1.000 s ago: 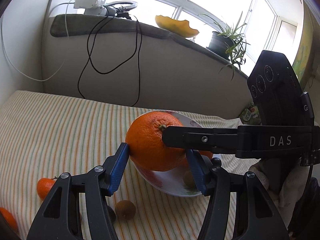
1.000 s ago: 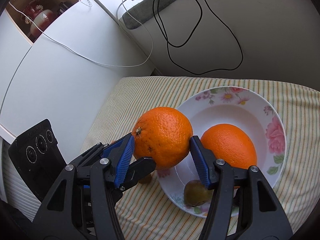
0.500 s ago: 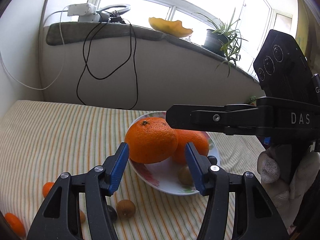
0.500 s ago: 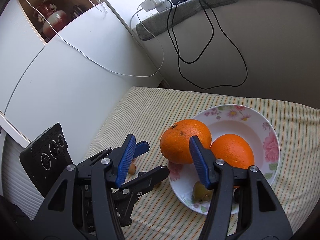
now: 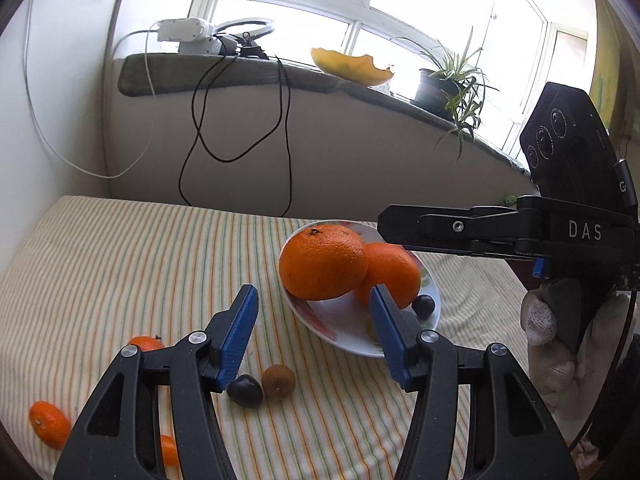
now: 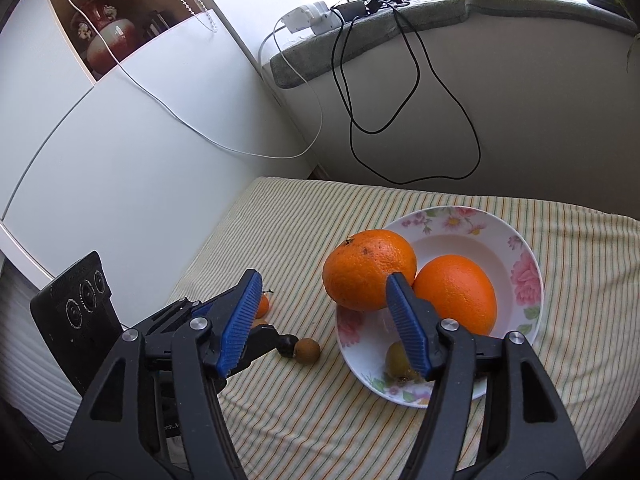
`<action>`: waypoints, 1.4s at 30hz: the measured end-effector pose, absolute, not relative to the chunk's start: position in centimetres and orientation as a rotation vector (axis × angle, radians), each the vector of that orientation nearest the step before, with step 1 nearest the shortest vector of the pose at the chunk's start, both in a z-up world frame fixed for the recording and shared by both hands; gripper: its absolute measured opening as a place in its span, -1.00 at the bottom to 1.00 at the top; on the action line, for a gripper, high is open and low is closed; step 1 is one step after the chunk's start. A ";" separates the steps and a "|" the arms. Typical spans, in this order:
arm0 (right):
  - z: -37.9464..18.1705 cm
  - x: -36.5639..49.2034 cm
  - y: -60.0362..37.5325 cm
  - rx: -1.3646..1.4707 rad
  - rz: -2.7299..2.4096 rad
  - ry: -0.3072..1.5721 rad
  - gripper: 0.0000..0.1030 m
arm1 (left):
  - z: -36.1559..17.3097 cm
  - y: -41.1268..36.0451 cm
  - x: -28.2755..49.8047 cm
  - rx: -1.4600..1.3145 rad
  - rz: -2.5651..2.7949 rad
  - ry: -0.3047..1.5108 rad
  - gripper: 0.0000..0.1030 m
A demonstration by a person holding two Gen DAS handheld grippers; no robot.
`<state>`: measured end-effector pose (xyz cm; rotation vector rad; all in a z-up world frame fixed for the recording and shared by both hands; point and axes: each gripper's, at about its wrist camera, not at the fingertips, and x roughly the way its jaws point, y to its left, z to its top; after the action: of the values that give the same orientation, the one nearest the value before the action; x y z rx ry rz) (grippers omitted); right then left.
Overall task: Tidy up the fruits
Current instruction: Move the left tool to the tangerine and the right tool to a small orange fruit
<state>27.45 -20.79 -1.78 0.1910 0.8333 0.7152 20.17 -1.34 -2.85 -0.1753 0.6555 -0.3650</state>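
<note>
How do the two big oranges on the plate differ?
The left orange sits on the plate's rim, stem scar up, speckled dark; the right orange lies deeper in the plate, cleaner-skinned, no stem showing. The left one leans against the right one. Both are large, round, and on the plate.

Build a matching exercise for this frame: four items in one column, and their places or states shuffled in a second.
Items:
1. larger orange
2. brown kiwi
3. left gripper
4. potted plant

Places or states:
A. on the windowsill
B. open, holding nothing
C. on the striped cloth, beside a dark fruit
D. on the rim of the floral plate, leaning on a second orange

Pairs: 1-D, 2-C, 3-B, 4-A
</note>
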 end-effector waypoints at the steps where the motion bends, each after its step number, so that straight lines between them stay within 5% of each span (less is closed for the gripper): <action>1: -1.7 27.2 -20.8 0.189 0.712 0.827 0.36 | -2.8 -1.1 19.8 -0.175 -0.359 0.653 0.11; 6: -1.3 25.9 -20.6 0.166 0.702 0.804 0.67 | -2.3 0.3 18.2 -0.180 -0.338 0.641 0.16; 12: -1.2 24.0 -20.0 0.132 0.697 0.779 0.74 | -1.7 1.7 16.2 -0.167 -0.303 0.623 0.33; 36: -5.6 17.1 -11.2 -0.133 0.817 0.747 0.73 | -5.6 12.8 10.2 -0.243 -0.087 0.662 0.33; 42: -7.6 16.2 -7.7 -0.257 0.855 0.766 0.52 | -7.5 14.8 11.0 -0.262 -0.055 0.708 0.23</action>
<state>16.22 -7.68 -7.63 -0.2571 0.7659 0.8547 11.02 14.84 -7.49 -0.2619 0.7077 -0.0545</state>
